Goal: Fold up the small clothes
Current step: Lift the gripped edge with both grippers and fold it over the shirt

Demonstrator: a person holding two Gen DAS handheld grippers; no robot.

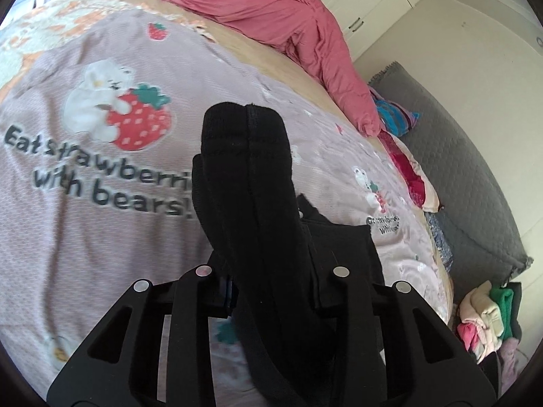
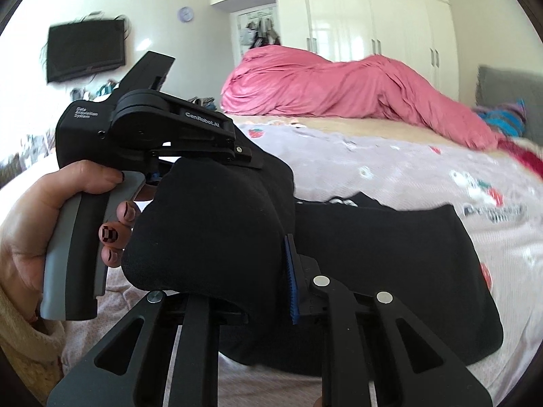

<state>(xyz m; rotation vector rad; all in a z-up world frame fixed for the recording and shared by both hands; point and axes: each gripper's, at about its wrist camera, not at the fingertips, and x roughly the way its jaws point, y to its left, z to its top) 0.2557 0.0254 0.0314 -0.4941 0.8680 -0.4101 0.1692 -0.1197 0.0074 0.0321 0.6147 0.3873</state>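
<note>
A small black garment (image 2: pixel 390 254) lies partly on the printed bedspread (image 2: pixel 424 176), with its left end lifted. My right gripper (image 2: pixel 251 291) is shut on a bunched fold of it; one blue pad (image 2: pixel 291 278) presses the cloth and the other finger is hidden under it. My left gripper (image 2: pixel 247 161), held by a hand (image 2: pixel 30 217), is clamped on the upper edge of the same fold. In the left wrist view the black garment (image 1: pixel 244 176) rises thick and rolled from between the fingers of the left gripper (image 1: pixel 275 291), which is shut on it.
A pink duvet (image 2: pixel 322 84) is heaped at the far side of the bed. A grey padded panel (image 1: pixel 468 169) and a pile of folded clothes (image 1: pixel 485 315) lie to the right of the bed. White wardrobes (image 2: pixel 373 20) and a wall television (image 2: pixel 85 49) stand behind.
</note>
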